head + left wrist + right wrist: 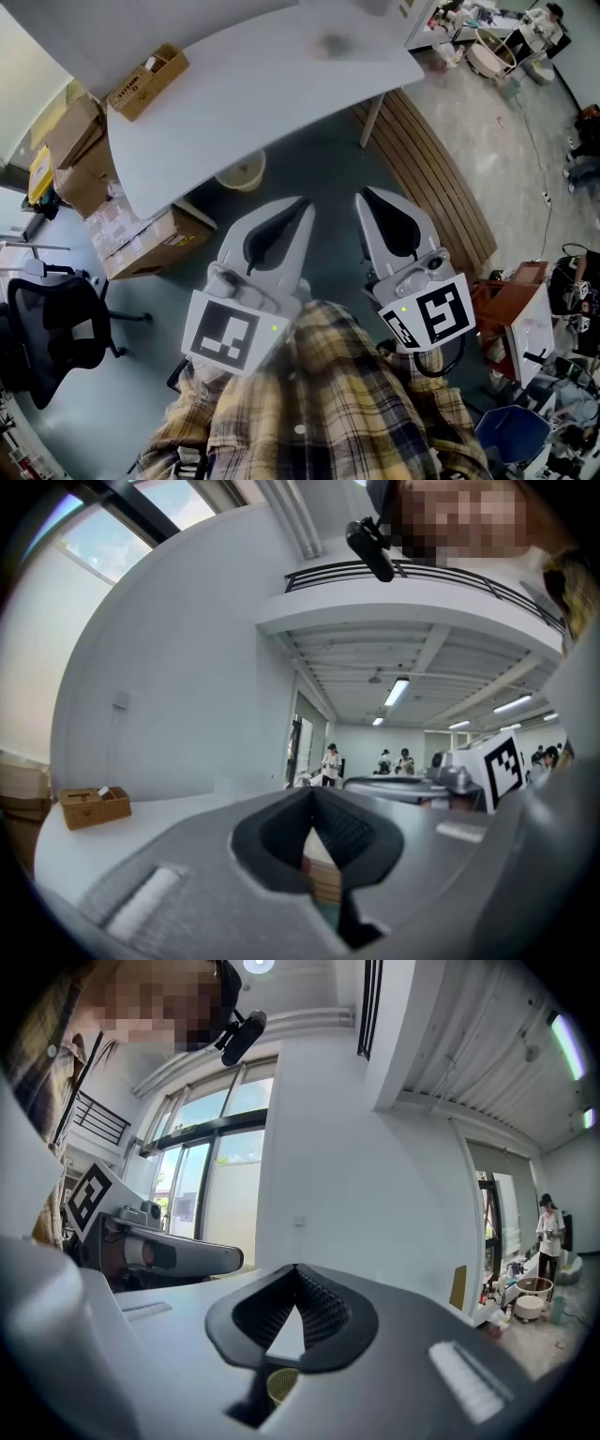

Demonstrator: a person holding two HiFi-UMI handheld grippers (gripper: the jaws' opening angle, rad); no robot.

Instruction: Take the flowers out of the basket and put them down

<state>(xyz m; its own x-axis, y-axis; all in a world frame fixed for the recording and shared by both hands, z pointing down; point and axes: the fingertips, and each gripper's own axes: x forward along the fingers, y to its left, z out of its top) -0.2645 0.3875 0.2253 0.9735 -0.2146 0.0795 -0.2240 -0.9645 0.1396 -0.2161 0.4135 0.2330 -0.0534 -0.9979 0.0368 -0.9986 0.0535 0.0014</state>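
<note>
The basket (241,172), pale yellow and round, is seen on the floor, partly tucked under the near edge of the white table (281,84). What lies inside it cannot be made out. In the right gripper view the same basket (281,1384) is glimpsed low down, through the gap beneath the jaws, and its woven rim can be told there.

Both tools are held level and side by side, well short of the basket. The left gripper (302,204) is closed, its tips brought together with nothing gripped. The right gripper (366,195) is likewise closed and empty. This is confirmed in each tool's own view: the ribbed pads of the left gripper (312,791) and of the right gripper (296,1267) meet at the tip, and only background is seen behind the small opening below.

Plaid sleeves (319,403) are shown only in the head view, as are cardboard boxes (141,239), a black office chair (56,328) and a slatted bench (431,178). A wooden box (148,82) on the table is seen from above there, and from the side in the left gripper view (94,806). Distant people (330,761) are seen only in the gripper views.
</note>
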